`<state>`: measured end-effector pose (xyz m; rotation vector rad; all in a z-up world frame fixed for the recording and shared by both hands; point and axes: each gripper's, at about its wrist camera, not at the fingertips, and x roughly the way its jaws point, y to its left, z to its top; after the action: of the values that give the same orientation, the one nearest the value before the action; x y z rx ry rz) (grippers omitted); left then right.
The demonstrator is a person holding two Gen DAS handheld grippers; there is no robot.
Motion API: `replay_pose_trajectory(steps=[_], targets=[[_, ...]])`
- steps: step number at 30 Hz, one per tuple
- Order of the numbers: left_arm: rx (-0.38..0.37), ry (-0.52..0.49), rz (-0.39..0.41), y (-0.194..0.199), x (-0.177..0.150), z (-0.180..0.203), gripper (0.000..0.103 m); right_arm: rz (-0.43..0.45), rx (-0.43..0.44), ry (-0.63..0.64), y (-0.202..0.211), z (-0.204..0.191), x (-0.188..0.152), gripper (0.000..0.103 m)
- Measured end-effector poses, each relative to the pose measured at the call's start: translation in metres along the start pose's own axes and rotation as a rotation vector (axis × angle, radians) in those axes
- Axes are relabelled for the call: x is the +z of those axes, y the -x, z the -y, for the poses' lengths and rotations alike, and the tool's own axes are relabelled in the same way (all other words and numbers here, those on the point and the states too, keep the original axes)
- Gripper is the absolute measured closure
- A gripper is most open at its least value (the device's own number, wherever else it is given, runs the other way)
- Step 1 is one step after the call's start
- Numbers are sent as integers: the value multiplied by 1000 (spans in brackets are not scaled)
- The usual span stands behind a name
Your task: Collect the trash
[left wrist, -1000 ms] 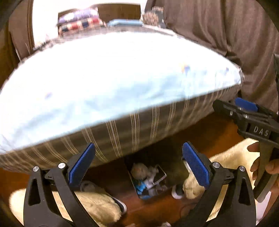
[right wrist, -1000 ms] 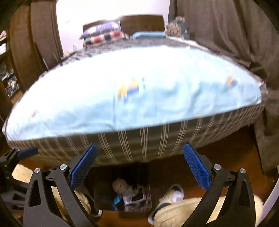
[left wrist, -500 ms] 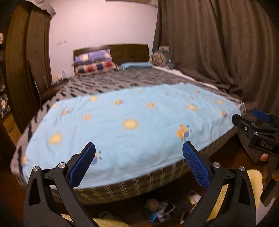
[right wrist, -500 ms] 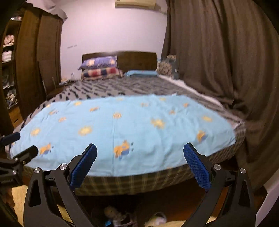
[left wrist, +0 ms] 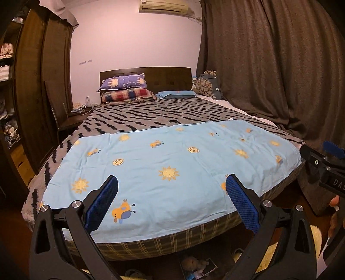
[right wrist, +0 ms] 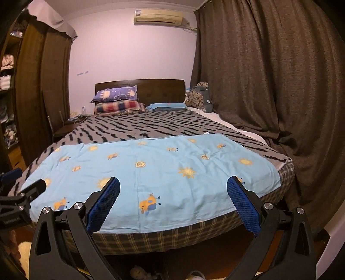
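Right now, on my left wrist camera, the left gripper (left wrist: 171, 204) hangs over the foot of the bed (left wrist: 151, 245) with its blue-padded fingers (left wrist: 101, 204) spread wide apart and nothing between them. A light blue sheet (left wrist: 172, 163) with suns and little animals covers the near end of the bed, and a grey and black striped blanket (left wrist: 151, 116) lies beyond it up to the pillows (left wrist: 127, 89). Under the bed's edge, on the floor at the bottom of this view, I can see a small box of trash (left wrist: 199, 267) with crumpled bits in it, and a shoe (left wrist: 132, 274) just beside it. At the right edge the right gripper (left wrist: 323, 170) pokes in, with part of the hand (left wrist: 334, 217) holding it. Over on my right wrist camera, the right gripper (right wrist: 172, 204) also has its fingers (right wrist: 243, 206) wide apart and empty above the same sheet. This view shows more of the brown curtain (right wrist: 269, 75) and the air conditioner (right wrist: 158, 19) on the wall, but only a sliver of the trash (right wrist: 140, 273) at the bottom edge. The left gripper (right wrist: 19, 198) shows at the left margin.
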<state>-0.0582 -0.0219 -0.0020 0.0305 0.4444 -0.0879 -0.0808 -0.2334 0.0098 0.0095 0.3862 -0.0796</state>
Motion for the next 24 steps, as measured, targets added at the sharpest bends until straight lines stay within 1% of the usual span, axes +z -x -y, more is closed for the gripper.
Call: replay_pose_trajectory(steps=[4, 9, 15, 24], targets=[[-6, 11, -10, -1, -2, 0, 8, 0, -5, -7, 0, 0, -1, 3], [3, 30, -10, -2, -4, -4, 8, -7, -5, -11, -3, -3, -4, 3], [4, 26, -8, -3, -5, -6, 8, -10, 6, -5, -5, -6, -4, 3], [20, 45, 10, -3, -2, -13, 8, -5, 14, -11, -6, -10, -3, 3]])
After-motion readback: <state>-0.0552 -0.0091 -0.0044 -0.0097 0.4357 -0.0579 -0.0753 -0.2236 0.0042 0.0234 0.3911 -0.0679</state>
